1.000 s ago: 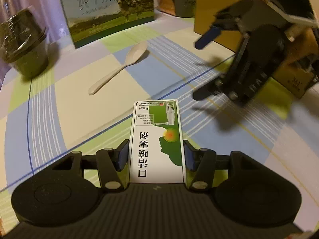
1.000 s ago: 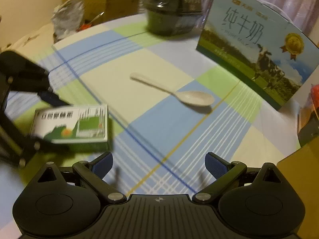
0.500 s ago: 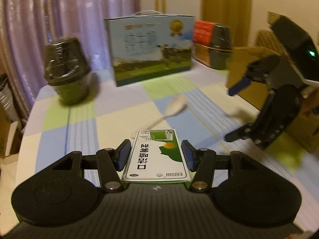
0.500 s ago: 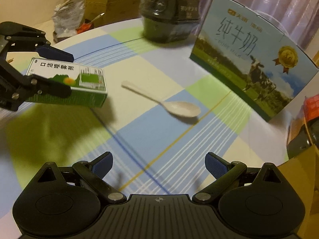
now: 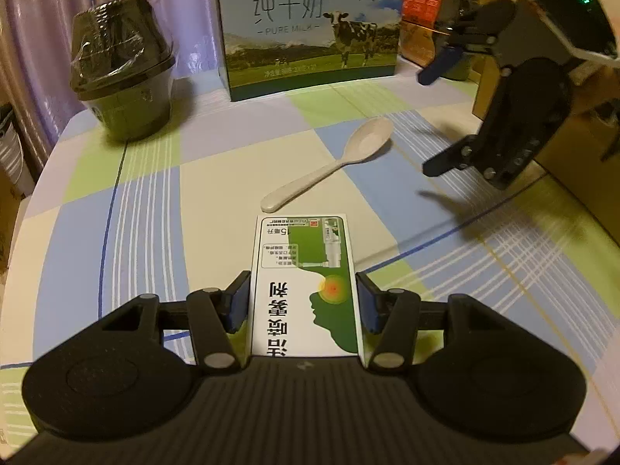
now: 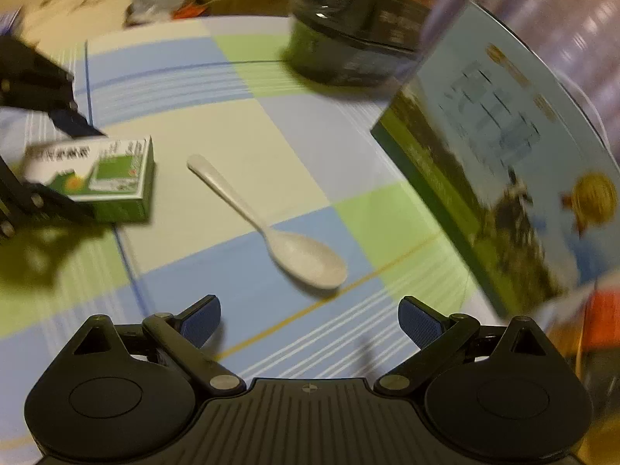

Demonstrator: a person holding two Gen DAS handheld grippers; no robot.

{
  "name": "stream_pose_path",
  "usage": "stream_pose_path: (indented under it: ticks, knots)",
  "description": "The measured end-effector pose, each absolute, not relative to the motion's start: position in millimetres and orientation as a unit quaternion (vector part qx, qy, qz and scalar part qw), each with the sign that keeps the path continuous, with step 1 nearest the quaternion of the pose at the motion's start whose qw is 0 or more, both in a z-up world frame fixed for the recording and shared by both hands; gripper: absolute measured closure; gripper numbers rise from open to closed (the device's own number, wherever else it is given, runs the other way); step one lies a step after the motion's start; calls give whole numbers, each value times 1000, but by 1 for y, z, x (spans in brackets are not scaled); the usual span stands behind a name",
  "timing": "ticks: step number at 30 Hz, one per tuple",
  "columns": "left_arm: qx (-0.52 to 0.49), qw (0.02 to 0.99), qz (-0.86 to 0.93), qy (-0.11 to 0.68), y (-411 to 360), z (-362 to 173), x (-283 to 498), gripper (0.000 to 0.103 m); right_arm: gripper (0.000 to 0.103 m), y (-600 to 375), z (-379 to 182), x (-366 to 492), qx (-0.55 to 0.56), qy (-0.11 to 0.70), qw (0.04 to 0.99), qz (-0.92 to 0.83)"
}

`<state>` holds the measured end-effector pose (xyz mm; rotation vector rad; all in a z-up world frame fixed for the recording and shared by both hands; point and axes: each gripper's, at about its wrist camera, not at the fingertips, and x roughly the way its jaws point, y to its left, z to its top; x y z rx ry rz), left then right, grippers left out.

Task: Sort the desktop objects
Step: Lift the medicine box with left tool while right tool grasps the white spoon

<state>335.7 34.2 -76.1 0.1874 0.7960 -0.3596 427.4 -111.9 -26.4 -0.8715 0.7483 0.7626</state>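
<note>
While clamped, box near spoon

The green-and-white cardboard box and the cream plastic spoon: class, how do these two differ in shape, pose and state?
The green-and-white cardboard box is flat-sided and printed; the cream plastic spoon is slim, rounded and plain. The box is clamped between the left gripper fingers; the spoon lies free on the checked tablecloth, untouched, ahead of the open right gripper. The box seems raised off the cloth; the spoon rests on it. Both are small and light.
</note>
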Motion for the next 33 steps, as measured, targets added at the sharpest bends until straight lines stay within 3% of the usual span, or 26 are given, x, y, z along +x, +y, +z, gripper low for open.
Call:
stream_pose_path:
  ticks: [3, 8, 15, 21, 25, 28, 33]
  knots:
    - [78, 907, -156, 383, 39, -74, 343, 53, 7, -105, -31, 440, -432, 332, 751, 374]
    - [51, 914, -126, 383, 49, -75, 360, 53, 16, -91, -46, 458, -451, 341, 723, 397]
    - [38, 918, -121, 375, 51, -76, 373, 53, 17, -88, -46, 486, -390, 369, 736, 414]
    - [35, 920, -122, 372, 52, -77, 370, 53, 56, -101, -40, 492, -304, 437, 731, 426]
    - [42, 919, -122, 372, 49, -78, 369, 53, 90, -102, -36, 478, -274, 466, 730, 419]
    - [41, 917, -122, 377, 48, -78, 368, 53, 96, -99, -33, 465, -264, 491, 734, 389]
    - [29, 911, -120, 394, 45, -76, 358, 53, 96, -110, -31, 434, -190, 533, 745, 354]
